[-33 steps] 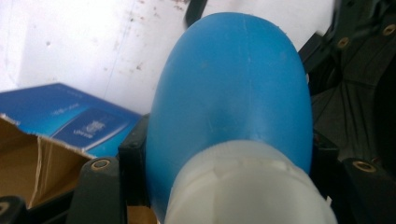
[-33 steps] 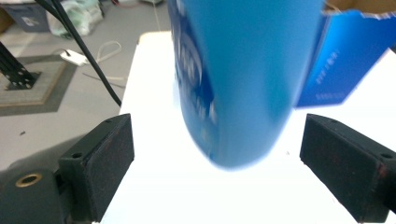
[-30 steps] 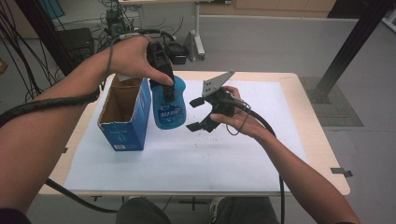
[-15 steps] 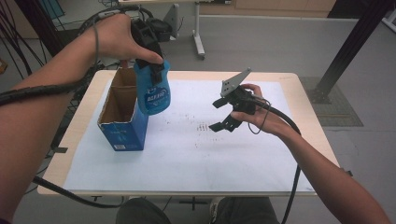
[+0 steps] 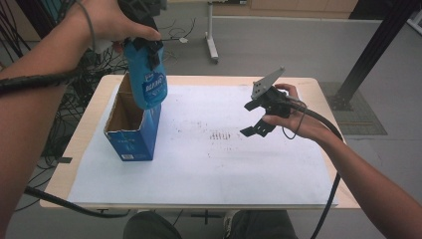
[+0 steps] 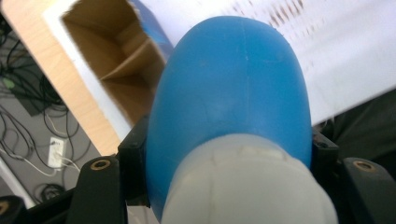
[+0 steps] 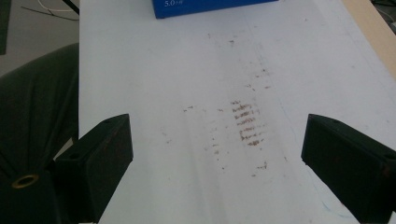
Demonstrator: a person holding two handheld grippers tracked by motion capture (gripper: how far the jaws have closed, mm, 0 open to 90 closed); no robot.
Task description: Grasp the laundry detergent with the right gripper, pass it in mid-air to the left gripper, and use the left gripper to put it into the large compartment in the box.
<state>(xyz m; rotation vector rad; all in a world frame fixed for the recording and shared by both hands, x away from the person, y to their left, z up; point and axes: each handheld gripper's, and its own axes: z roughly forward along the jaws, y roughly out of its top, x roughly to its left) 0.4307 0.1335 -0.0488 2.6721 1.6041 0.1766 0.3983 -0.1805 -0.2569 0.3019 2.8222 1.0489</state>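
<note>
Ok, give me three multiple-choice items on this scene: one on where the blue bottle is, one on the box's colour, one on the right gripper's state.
1. Where is the blue plastic bottle with the white cap?
A. lying on the white sheet
B. held in the air above the open cardboard box
C. standing on the floor

2. What colour is the outside of the open cardboard box?
A. blue
B. red
C. green

3. How does the right gripper stand?
A. shut on the bottle
B. shut on the box
C. open with nothing between its fingers

Answers: 1 B, the left gripper clamps the bottle up over the box's open top. 2 A, its walls are blue with white print. 3 C, the right gripper view shows bare stained white sheet between the spread fingers.
</note>
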